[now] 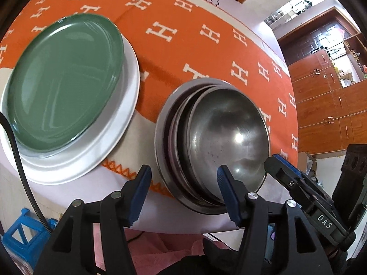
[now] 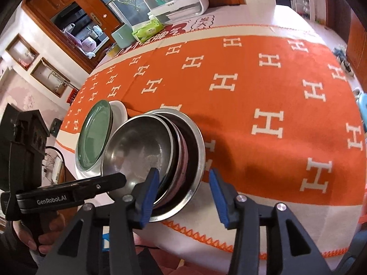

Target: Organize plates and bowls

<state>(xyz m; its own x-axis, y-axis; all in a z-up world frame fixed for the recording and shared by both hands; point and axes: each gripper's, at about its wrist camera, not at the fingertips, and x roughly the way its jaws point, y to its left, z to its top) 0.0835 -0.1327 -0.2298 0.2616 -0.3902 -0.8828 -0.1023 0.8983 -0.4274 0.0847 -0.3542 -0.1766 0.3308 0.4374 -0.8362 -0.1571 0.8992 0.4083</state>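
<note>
Now both the left gripper (image 1: pixel 183 192) and right gripper (image 2: pixel 183 194) gape near three nested bowls (image 1: pixel 229 133) and two stacked plates (image 1: pixel 64 80).

Both claws share one build: the left claw (image 1: pixel 184 180) and right claw (image 2: pixel 183 185) have black plastic linkage arms, silver round pivot screws and blue ribbed fingertip pads (image 1: pixel 223 178); white "DAS" and "GenRobot.AI" lettering marks their black bodies, a black cable (image 1: pixel 17 158) trails left, and bare fingers (image 2: pixel 37 243) grip one handle

Lower bowls (image 1: pixel 181 137) in stack mostly hidden; white plate (image 1: pixel 91 160) partly covered.
</note>
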